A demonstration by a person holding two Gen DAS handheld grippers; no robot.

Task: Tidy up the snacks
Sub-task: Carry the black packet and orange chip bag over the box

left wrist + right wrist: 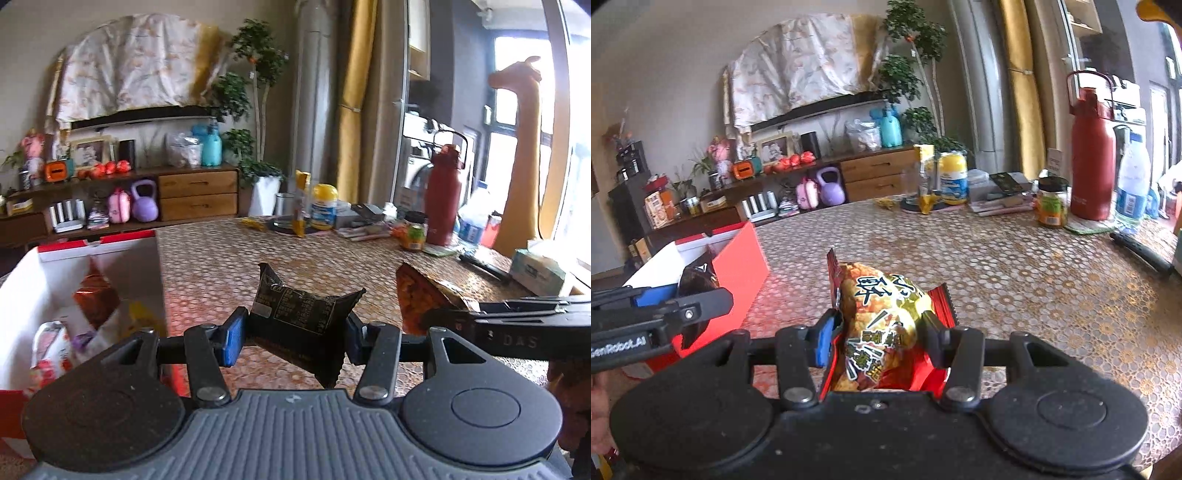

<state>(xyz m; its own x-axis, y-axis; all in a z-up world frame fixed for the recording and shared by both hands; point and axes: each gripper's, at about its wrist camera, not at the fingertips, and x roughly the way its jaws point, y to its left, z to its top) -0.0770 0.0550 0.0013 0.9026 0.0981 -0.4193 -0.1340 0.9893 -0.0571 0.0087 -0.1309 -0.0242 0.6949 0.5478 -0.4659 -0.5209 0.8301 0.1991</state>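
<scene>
Two packets held above the table [1015, 280]: left gripper [291, 332] clamps a black packet [299, 314], right gripper [879, 339] a red-yellow one [882, 325]. Step: carry to the red box [92, 254] w/ snacks, probably. Next: swing left over it, let go.

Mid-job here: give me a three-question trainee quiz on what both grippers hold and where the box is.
1. True or false: the left gripper is clamped on a black snack packet.
2. What does the right gripper hold? A) jar B) red and yellow snack bag C) nothing
3. In the right wrist view, on which side of the picture is the red box?

Key: 1 true; 2 B; 3 left.
</scene>
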